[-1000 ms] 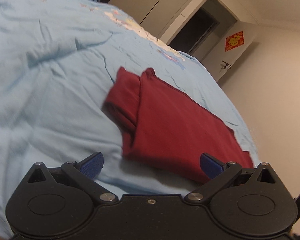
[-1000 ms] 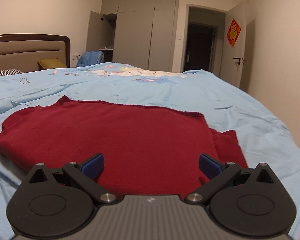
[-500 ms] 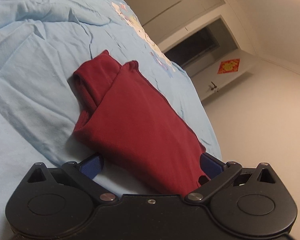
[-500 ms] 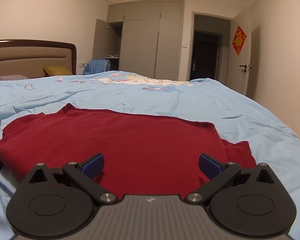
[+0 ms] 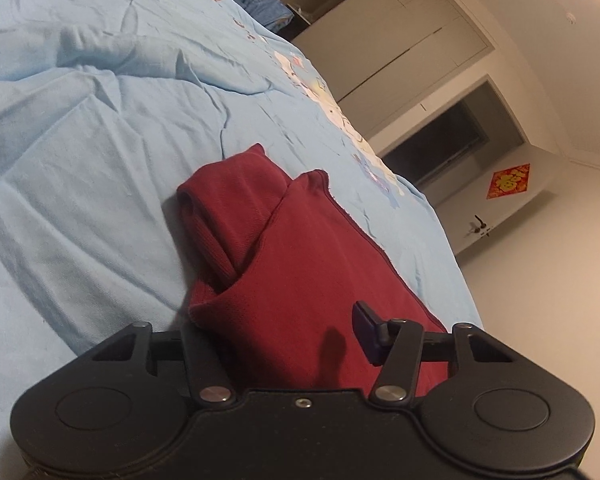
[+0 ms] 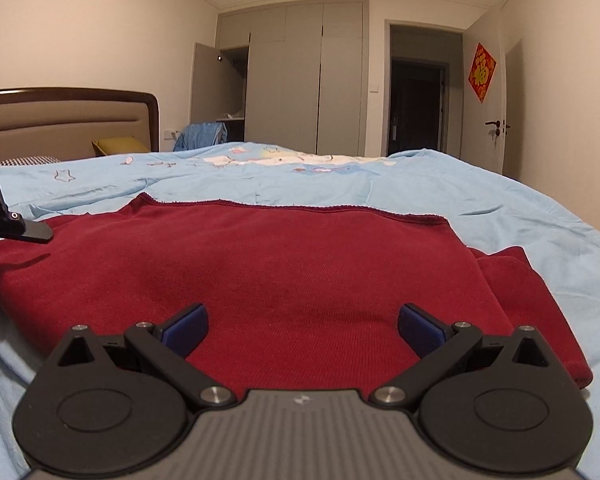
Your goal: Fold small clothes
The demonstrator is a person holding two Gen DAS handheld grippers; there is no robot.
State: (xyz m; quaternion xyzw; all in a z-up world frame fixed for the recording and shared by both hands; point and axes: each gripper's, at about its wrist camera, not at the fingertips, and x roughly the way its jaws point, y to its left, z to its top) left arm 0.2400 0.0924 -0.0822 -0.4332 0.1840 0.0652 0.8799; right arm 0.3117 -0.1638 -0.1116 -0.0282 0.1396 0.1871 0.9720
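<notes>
Left tongs (image 5: 284, 332): partly spread, straddling the near edge of the dark red garment (image 5: 300, 264). One blue pad (image 5: 366, 332) sits above the cloth, clear of it, with its shadow on the fabric just beside it. The other pad is hidden behind the garment edge. Nothing pinched.

Right tongs (image 6: 300, 328): spread wide, nothing between the pads. Both blue pads hover low over the garment's near hem (image 6: 300, 360).

In the right wrist view the garment (image 6: 280, 264) lies flat on the light blue duvet (image 6: 500, 200), directly ahead of the right tongs and wider than their spread. A second layer sticks out from under it, right of the tongs. A black finger (image 6: 32, 233) of the left tongs comes in over the garment's far left end, with its shadow on the cloth below.

In the left wrist view the garment runs away from the tongs, with a rolled fold (image 5: 228, 208) at the far left of it.

Well beyond the tongs: headboard (image 6: 60, 120) to the left, wardrobe (image 6: 300, 80) straight ahead with one door open, white door (image 6: 488, 120) with a red diamond hanging (image 6: 481, 72) to the right.
</notes>
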